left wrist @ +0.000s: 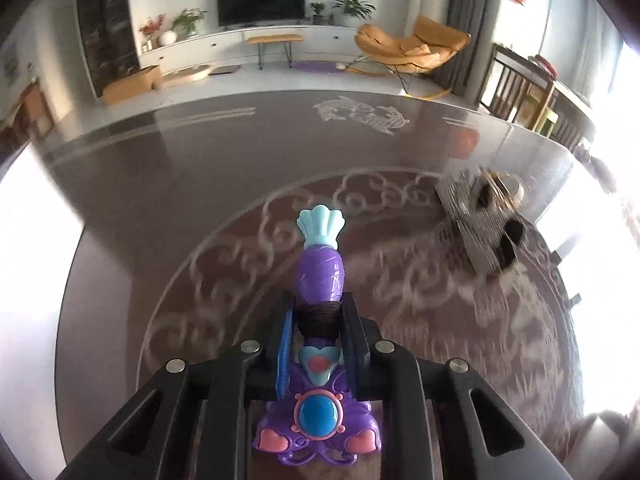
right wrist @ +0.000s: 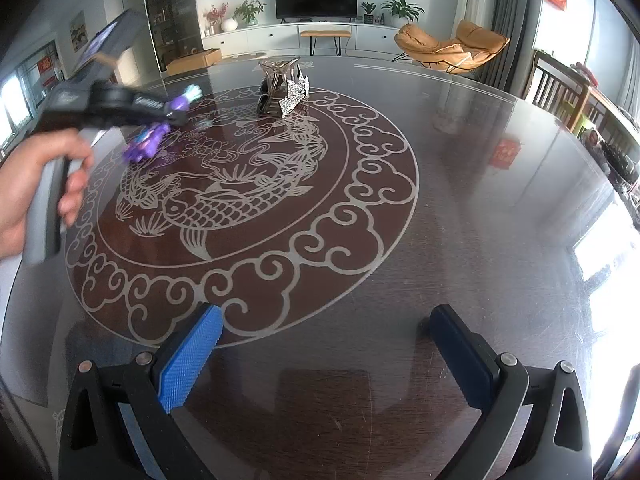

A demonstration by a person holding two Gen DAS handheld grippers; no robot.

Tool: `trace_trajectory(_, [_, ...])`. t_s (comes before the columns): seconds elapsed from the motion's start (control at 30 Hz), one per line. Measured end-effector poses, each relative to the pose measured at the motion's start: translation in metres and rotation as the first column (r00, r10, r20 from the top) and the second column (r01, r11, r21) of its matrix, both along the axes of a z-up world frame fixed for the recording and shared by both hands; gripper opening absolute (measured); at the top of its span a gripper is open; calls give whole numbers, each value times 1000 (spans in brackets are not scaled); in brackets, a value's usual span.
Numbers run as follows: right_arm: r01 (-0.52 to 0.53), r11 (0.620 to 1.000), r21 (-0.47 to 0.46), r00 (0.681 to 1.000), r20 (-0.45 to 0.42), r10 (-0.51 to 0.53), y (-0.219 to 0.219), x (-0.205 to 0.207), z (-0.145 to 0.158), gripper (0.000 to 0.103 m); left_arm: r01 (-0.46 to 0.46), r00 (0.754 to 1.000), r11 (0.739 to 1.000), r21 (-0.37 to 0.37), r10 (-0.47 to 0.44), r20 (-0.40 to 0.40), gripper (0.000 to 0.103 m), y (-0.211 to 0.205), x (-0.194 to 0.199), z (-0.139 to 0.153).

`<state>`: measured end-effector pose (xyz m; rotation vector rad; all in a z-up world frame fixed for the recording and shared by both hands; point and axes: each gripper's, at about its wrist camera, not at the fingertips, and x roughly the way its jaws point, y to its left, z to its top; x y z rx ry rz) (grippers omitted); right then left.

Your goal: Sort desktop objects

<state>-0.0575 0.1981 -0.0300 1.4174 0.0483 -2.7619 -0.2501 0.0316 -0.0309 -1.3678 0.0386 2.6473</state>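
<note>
My left gripper [left wrist: 318, 312] is shut on a purple toy wand [left wrist: 320, 276] with a light blue shell tip, pink hearts and a blue gem, and holds it above the dark round table [left wrist: 160, 184]. In the right wrist view the left gripper [right wrist: 176, 114] carries the purple toy [right wrist: 148, 142] over the table's left side. A silver and black patterned organizer [right wrist: 282, 94] stands near the far middle of the table; it also shows blurred in the left wrist view [left wrist: 486, 222]. My right gripper [right wrist: 324, 340] is open and empty above the near part of the table [right wrist: 460, 200].
The table bears a white fish and cloud pattern [right wrist: 224, 200]. Beyond it are a TV cabinet [right wrist: 304, 36], an orange lounge chair [right wrist: 452, 46] and wooden chairs [right wrist: 568, 96] at the right.
</note>
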Motion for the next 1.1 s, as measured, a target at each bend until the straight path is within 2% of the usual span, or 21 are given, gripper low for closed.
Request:
trace_trajectory(0.27, [0,1000,0,1000,0,0,0,0,0,103,-45,999,999,2,45,-28,22,-24,139,-5])
trace_trajectory(0.37, [0,1000,0,1000,0,0,0,0,0,103,-64,996,998,8,65,-53,23,-35,167,-9])
trace_trajectory(0.4, [0,1000,0,1000,0,0,0,0,0,103,-67,996,998,8,67,-62,31,-36,176,-9])
trace_trajectory(0.43, [0,1000,0,1000,0,0,0,0,0,103,-56,997,998,7,56,-60,54,-36,180,-10])
trace_trajectory(0.47, [0,1000,0,1000,0,0,0,0,0,103,-48,997,999,4,48,-55,72,-35,176,-10])
trace_trajectory(0.5, [0,1000,0,1000,0,0,0,0,0,103,-45,999,999,-11,45,-28,101,-34,176,-13])
trace_trajectory(0.6, [0,1000,0,1000,0,0,0,0,0,103,-25,1000,998,-54,24,-6,103,-26,168,-17])
trace_trajectory(1.1, [0,1000,0,1000,0,0,0,0,0,103,-19,1000,999,-50,18,-7,103,-26,168,-17])
